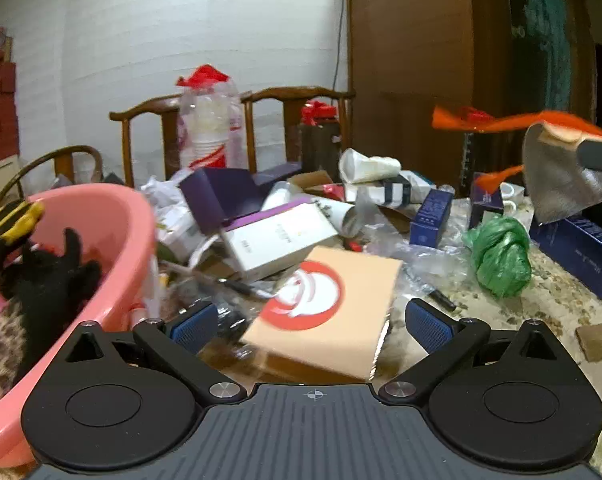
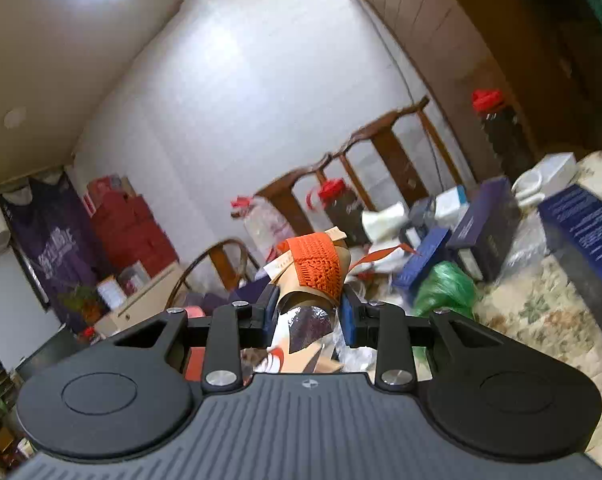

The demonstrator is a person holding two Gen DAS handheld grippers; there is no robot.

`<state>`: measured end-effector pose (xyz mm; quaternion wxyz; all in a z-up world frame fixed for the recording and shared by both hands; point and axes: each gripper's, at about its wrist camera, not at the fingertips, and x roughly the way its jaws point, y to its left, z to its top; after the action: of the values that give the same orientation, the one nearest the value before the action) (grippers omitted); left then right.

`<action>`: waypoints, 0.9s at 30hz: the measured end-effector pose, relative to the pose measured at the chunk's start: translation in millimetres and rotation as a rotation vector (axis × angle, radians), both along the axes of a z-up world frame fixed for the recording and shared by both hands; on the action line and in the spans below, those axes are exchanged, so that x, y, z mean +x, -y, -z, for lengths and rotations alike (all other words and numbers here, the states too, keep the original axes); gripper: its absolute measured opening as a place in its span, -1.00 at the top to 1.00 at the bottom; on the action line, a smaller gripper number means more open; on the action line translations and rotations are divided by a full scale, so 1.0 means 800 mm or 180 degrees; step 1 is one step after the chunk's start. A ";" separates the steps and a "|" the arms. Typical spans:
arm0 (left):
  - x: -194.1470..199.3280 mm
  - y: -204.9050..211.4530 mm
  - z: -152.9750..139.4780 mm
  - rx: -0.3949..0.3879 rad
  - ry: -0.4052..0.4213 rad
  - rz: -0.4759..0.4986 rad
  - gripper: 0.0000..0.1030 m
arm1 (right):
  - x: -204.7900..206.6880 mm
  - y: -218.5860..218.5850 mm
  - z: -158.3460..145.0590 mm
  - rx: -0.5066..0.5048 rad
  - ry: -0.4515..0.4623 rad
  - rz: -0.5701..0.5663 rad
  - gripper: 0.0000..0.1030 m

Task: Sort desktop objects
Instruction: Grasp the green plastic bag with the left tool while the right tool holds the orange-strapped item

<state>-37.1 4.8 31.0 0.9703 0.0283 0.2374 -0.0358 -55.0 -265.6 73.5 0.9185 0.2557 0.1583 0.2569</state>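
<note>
Orange mesh and foil-lined paper wrapper [image 2: 313,280] pinched between the pads of the right hand-held gripper [image 2: 307,320], lifted clear above the cluttered desk [image 1: 549,300]; visible too from the left wrist view as a silvery flap with orange streamers up at the right edge [image 1: 561,172]. Left hand-held gripper [image 1: 309,324] spread wide, holding nothing, hovering low over the tan box with the red-and-white logo [image 1: 321,308]

Likely step: carrying the wrapper over to the pink basin [image 1: 113,216] at the left, already loaded with dark gloves and fabric

For a clean carry:
- Keep the squeeze firm but gentle; crumpled foil looks prone to slipping or tearing
- Travel high enough for the trailing ribbons to clear the blue boxes [image 1: 431,218], the green plastic bag [image 1: 499,256] and the tipped paper cup [image 1: 367,166]
- Hold the left one aside, away from the basin's rim
- Release only once well over the basin's hollow
</note>
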 end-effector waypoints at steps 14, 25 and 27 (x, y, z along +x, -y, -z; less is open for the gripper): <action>0.102 0.192 0.010 0.0476 0.0020 0.0805 -1.00 | -0.019 0.054 -0.017 0.0025 0.0279 0.0771 0.32; 0.120 0.252 0.027 0.0405 -0.0280 0.1007 -0.96 | -0.019 0.058 -0.012 0.0090 0.0265 0.0782 0.32; 0.122 0.251 0.032 0.0258 -0.0341 0.0946 -0.78 | -0.017 0.055 -0.011 0.0073 0.0260 0.0766 0.32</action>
<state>60.5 -195.6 5.7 0.9383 0.1003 0.2833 -0.1708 -68.9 -309.8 82.5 0.9454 0.2726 0.0860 0.1568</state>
